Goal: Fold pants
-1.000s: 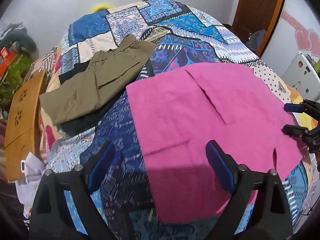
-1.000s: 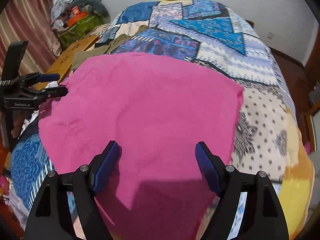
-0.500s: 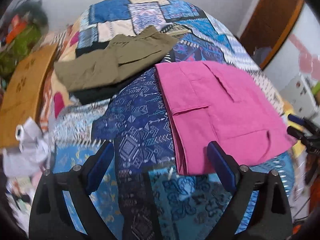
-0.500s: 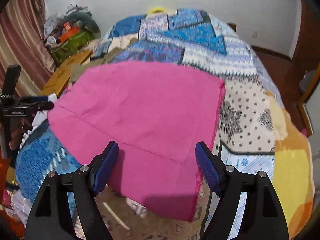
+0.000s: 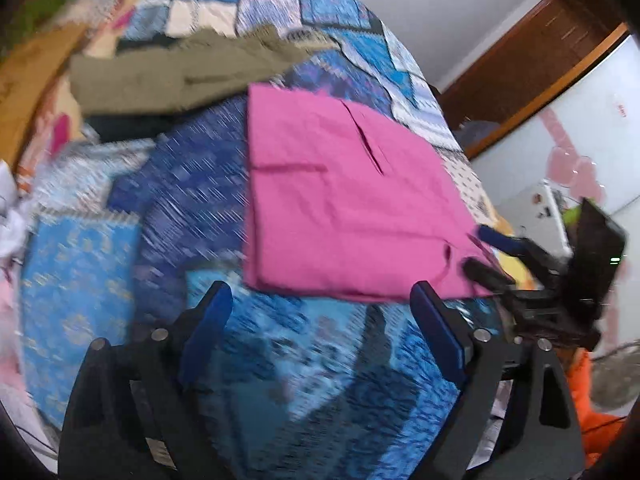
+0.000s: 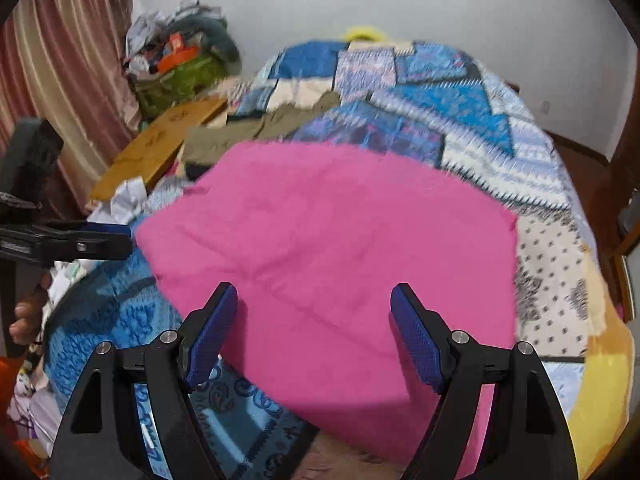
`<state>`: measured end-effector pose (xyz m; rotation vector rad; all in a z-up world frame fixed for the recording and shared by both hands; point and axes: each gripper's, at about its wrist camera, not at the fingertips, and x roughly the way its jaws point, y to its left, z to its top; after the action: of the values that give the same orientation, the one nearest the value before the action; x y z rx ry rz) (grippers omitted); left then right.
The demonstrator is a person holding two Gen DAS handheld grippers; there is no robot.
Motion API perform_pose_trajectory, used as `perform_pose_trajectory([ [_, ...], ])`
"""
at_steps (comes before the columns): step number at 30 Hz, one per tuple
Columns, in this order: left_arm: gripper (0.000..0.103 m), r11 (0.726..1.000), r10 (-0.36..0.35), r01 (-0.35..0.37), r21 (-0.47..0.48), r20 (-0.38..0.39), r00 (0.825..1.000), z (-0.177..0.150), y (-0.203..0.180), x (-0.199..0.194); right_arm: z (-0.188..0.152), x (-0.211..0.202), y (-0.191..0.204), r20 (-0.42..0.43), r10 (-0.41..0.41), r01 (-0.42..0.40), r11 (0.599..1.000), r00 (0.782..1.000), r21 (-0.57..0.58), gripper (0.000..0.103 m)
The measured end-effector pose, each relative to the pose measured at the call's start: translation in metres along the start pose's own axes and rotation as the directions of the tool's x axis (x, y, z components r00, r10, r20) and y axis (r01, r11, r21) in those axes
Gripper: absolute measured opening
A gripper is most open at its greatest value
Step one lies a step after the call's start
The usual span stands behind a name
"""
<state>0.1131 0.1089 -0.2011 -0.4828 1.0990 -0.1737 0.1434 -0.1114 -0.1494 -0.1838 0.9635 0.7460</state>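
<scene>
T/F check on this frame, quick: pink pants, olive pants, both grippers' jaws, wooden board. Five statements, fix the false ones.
1. The pink pants lie flat on the patchwork bedspread. True.
2. The left gripper is shut on the pink pants. False: its jaws stand wide apart with no cloth between them, and the near hem lies just beyond them.
3. The olive pants lie farther up the bed than the pink pants. True.
4. The right gripper has its jaws shut. False: they are open, held over the pink pants.
5. The wooden board lies on top of the pink pants. False: it is at the bed's left edge, apart from them.
</scene>
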Motion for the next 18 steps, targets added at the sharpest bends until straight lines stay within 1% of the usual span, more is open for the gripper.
perform_pose_trajectory([
  [2,0.089,1.000,-0.022,0.022,-0.016,-0.022,1.000,-0.002,-0.001,0.006,-0.005,0.008,0.001,-0.031,0.005,-0.005,1.000,1.000,0.000,0.076],
  [4,0.089,0.999,-0.026,0.026,-0.025,-0.018,0.999,-0.002,-0.001,0.008,-0.009,0.006,0.000,-0.016,0.009,-0.009,1.000,1.000,0.002,0.076],
  [7,0.089,0.993,-0.085,0.083,-0.080,-0.019,0.996,-0.001,0.004,0.012,-0.009,0.005,-0.002,-0.017,0.020,-0.020,1.000,1.000,0.010,0.077],
  [9,0.089,0.980,-0.136,0.130,-0.148,-0.027,0.990,0.002,0.011,0.016,-0.010,0.005,0.000,-0.014,0.024,-0.023,1.000,1.000,0.012,0.078],
  [11,0.089,0.970,-0.169,0.160,-0.184,-0.030,0.985,0.005,0.017,0.017,-0.011,0.006,0.001,-0.013,0.031,-0.031,0.999,0.999,0.015,0.079],
  [13,0.089,0.962,-0.184,0.173,-0.210,-0.032,0.982,0.011,0.019,0.019,-0.011,0.007,0.000,-0.011,0.037,-0.036,0.999,0.999,0.019,0.079],
  [15,0.088,0.962,-0.175,0.165,-0.217,-0.031,0.984,0.016,0.017,0.021,-0.011,0.007,0.001,-0.008,0.039,-0.039,0.999,0.999,0.021,0.079],
  [16,0.081,0.965,-0.160,0.150,-0.216,-0.029,0.987,0.018,0.016,0.021,-0.011,0.007,0.000,-0.007,0.041,-0.041,0.999,0.999,0.022,0.079],
  [17,0.069,0.970,-0.131,0.122,-0.208,-0.029,0.991,0.021,0.014,0.022,-0.011,0.007,-0.001,-0.006,0.044,-0.044,0.999,0.999,0.023,0.079],
  [18,0.061,0.975,-0.102,0.094,-0.200,-0.027,0.994,0.023,0.012,0.022,-0.011,0.007,-0.001,-0.006,0.045,-0.045,0.999,0.999,0.023,0.079],
])
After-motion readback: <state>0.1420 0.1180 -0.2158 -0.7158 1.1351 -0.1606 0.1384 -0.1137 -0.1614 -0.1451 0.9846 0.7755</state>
